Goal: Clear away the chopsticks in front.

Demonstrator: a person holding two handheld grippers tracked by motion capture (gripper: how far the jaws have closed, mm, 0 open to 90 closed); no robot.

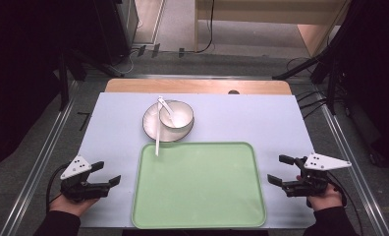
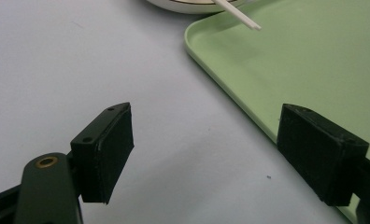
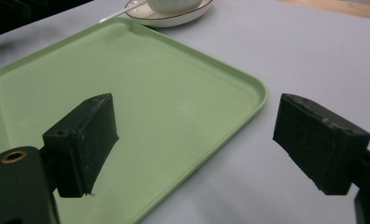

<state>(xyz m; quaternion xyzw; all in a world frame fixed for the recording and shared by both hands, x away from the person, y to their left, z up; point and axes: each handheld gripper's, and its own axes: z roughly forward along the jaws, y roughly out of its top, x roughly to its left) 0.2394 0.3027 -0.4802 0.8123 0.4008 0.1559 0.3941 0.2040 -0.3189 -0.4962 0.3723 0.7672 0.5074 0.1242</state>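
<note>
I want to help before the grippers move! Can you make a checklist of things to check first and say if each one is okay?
1. Left hand-held gripper open, holding nothing: ok.
2. Right hand-held gripper open, holding nothing: ok.
3. Green tray bare, room to put things: ok.
4. Bowl sits upright on the plate: ok.
5. Spoon rests in the bowl, handle sticking out: ok.
6. White stick leans off the plate over the tray's edge and could get knocked: not ok.
</note>
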